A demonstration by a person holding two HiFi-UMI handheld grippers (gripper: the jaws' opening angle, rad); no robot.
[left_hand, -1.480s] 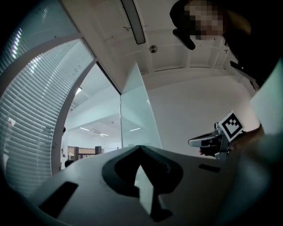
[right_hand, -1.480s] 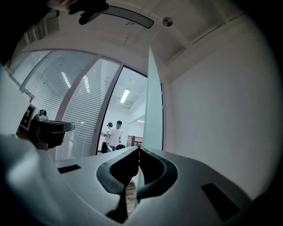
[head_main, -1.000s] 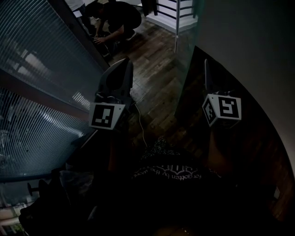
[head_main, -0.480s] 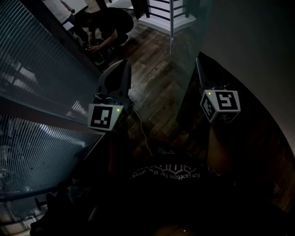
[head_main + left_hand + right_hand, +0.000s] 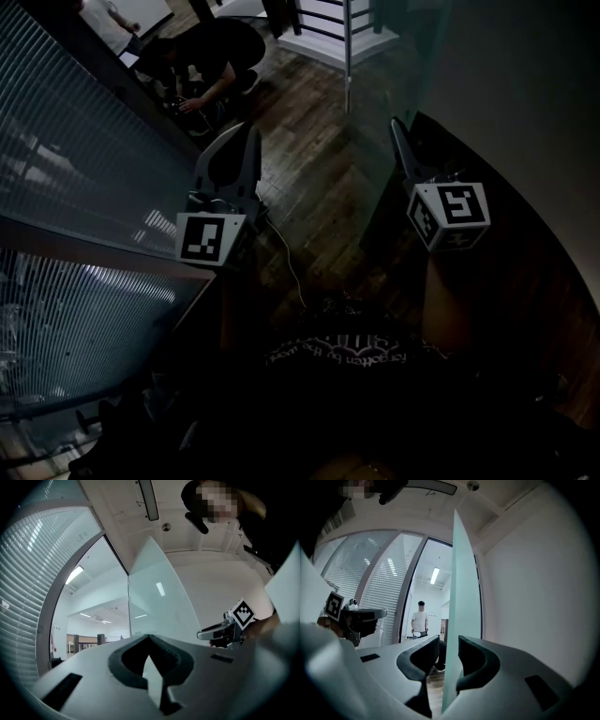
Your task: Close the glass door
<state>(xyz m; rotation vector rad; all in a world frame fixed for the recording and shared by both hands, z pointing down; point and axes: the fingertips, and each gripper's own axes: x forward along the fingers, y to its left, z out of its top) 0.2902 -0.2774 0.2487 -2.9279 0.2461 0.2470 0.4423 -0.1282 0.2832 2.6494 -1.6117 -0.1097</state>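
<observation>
The glass door (image 5: pixel 394 84) stands edge-on ahead of me, a pale green pane (image 5: pixel 461 597) beside the white wall. My right gripper (image 5: pixel 449 641) has the door's edge between its jaws. The jaws have just been opening, and the left pad (image 5: pixel 429 651) stands off the glass. In the head view that gripper (image 5: pixel 398 131) reaches along the door's edge under its marker cube (image 5: pixel 450 216). My left gripper (image 5: pixel 149 637) is shut with nothing in it and points at the open doorway, left of the door (image 5: pixel 159 602). From above, its tips (image 5: pixel 251 131) hang over the wood floor.
A ribbed glass wall (image 5: pixel 66 141) runs along the left. A person (image 5: pixel 211 52) crouches on the floor ahead. Another person (image 5: pixel 420 618) stands beyond the doorway. A white rack (image 5: pixel 337 19) stands at the far end, and a thin cable (image 5: pixel 286 253) lies on the floor.
Both grippers have moved forward toward the doorway. The right gripper's jaws have opened around the door's edge. The left gripper stays shut.
</observation>
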